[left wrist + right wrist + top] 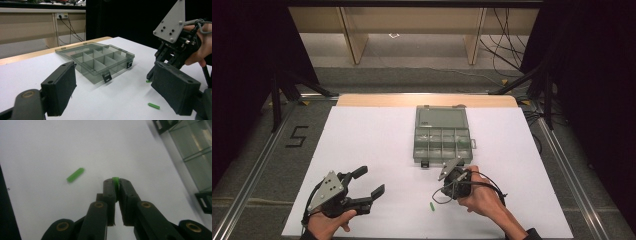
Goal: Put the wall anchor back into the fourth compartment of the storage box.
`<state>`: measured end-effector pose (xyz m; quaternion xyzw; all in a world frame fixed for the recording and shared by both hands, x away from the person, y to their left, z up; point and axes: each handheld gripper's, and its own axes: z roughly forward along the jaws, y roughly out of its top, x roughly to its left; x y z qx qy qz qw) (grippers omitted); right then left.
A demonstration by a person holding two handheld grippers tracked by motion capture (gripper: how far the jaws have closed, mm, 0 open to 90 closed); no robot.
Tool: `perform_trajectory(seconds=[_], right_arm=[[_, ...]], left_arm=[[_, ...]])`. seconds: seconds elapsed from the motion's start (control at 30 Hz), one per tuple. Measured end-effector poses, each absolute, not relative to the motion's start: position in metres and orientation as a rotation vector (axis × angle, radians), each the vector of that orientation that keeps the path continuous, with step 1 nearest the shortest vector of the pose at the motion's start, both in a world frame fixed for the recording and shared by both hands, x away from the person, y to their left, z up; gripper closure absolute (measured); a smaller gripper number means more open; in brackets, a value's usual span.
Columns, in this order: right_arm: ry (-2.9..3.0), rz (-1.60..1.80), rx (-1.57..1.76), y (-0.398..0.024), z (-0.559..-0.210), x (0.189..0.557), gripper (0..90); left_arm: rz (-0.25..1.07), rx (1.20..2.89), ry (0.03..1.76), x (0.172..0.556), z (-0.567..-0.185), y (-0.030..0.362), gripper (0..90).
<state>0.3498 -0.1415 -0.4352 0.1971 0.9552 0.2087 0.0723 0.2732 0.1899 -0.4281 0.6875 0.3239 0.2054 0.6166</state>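
Green plastic piece (115, 180), small and flat, sits clamped at the very tips of the right tool (115, 186), whose black jaws are closed on it just above the white table (372, 145). Only its top edge peeks out, so the grip looks shallow; a tilt or a slight easing could let it slip or flick away. A second short green plastic stick (75, 175) lies loose on the table near those jaws and could be knocked aside. Beyond, the smoky clear plastic compartment box (443, 136) stands open, its dividers close together, so a careless release may land in the wrong cell. The left tool (364, 186) hovers wide open and empty, well apart.
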Motion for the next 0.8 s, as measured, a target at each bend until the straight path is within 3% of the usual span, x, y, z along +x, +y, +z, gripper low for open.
perform_trajectory(seconds=[0.8], right_arm=[[2.726, 0.699, 0.677, -0.17, -0.409, 0.384, 84.1]], left_arm=[[0.471, 1.586, 0.751, 0.274, -0.429, 0.19, 18.8]])
